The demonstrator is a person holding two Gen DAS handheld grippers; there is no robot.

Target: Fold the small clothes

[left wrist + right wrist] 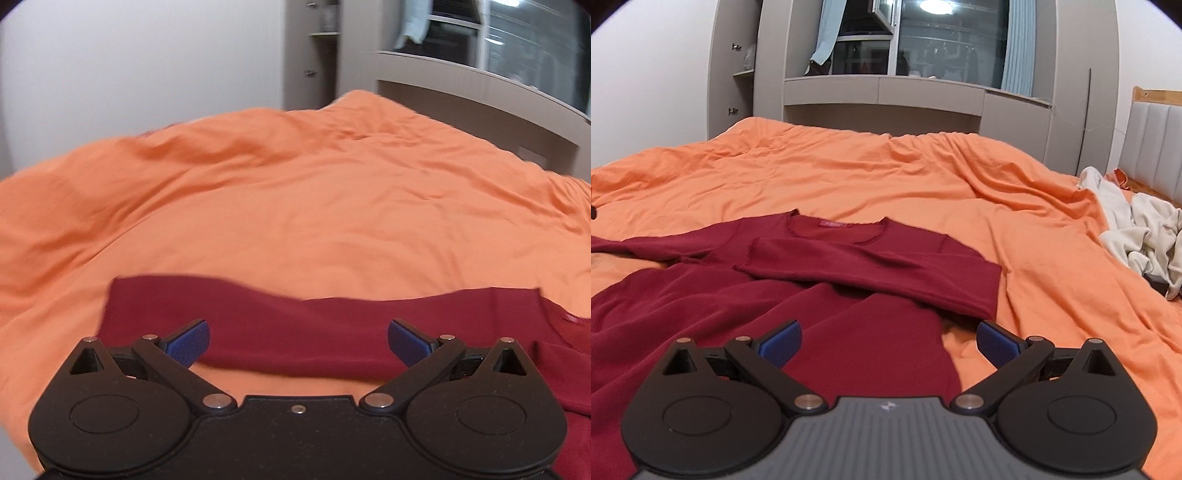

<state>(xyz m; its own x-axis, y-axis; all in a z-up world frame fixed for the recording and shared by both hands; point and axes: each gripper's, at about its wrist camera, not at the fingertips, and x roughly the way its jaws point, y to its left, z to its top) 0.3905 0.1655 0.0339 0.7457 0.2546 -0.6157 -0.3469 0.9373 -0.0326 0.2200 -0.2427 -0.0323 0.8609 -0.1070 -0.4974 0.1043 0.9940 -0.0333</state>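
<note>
A dark red long-sleeved top (746,295) lies flat on the orange bed cover (923,177), neck away from me, pink label at the collar. Its right sleeve (871,269) is folded across the chest. My right gripper (888,345) is open and empty, just above the top's lower right edge. In the left wrist view the top's left sleeve (295,325) stretches across in front of my left gripper (298,343), which is open and empty, its blue pads (190,341) either side of the sleeve.
A crumpled cream cloth (1141,236) lies at the bed's right edge by the padded headboard (1156,147). Grey cabinets and a window (923,85) stand behind the bed. A white wall (147,66) is at the left.
</note>
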